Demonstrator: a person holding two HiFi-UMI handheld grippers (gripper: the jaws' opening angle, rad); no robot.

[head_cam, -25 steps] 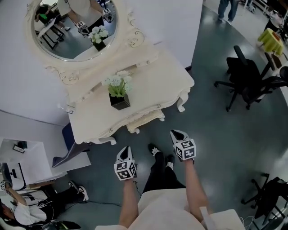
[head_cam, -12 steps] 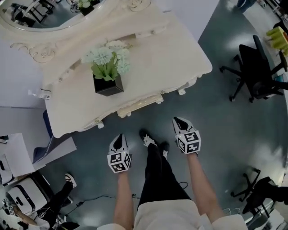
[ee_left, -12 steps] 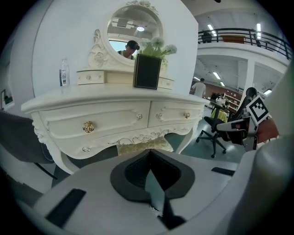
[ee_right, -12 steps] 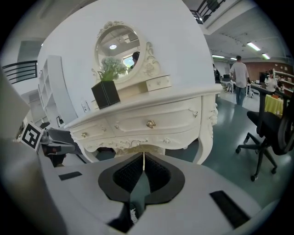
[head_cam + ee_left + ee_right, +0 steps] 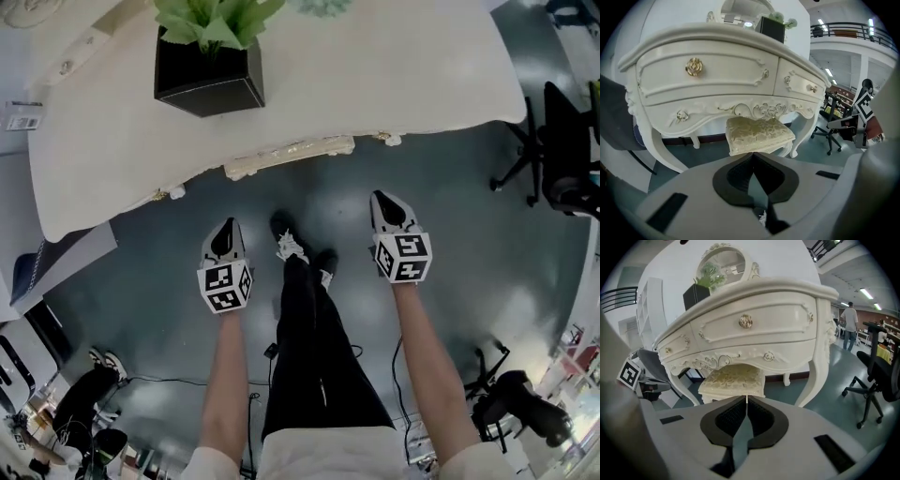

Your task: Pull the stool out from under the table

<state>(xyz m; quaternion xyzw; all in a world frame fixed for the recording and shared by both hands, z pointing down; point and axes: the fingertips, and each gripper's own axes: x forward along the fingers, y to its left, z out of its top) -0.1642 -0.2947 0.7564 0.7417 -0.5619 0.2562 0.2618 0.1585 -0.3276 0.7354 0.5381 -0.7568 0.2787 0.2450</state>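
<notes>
A grey-green floor (image 5: 469, 281) of a large open hall spreads below, and a black office chair (image 5: 562, 150) stands well off to the right. The biggest thing is the cream dressing table (image 5: 375, 84), ornate, with carved drawer fronts, brass knobs and curved legs, its top filling the upper part of the head view. The stool (image 5: 759, 133), cream with a brocade cushion, sits tucked into the kneehole under the drawers, between the table's front legs; from above only a narrow carved strip at the table's front edge may belong to it. On the tabletop stands a black square planter (image 5: 208, 70) holding green leaves. The person's legs in black trousers (image 5: 300, 347) face the table. The left gripper (image 5: 225, 234) and the right gripper (image 5: 386, 208) hang over the floor on either side of the legs, just short of the table's edge and apart from the stool. In each gripper view the jaws meet tip to tip with nothing between them, so both are closed and empty, and each aims toward the stool. By my reading the task has not truly begun: the stool is untouched and fully under the table. What is left is to part the jaws, take hold of the seat's edge or frame, and draw it back clear of the table
</notes>
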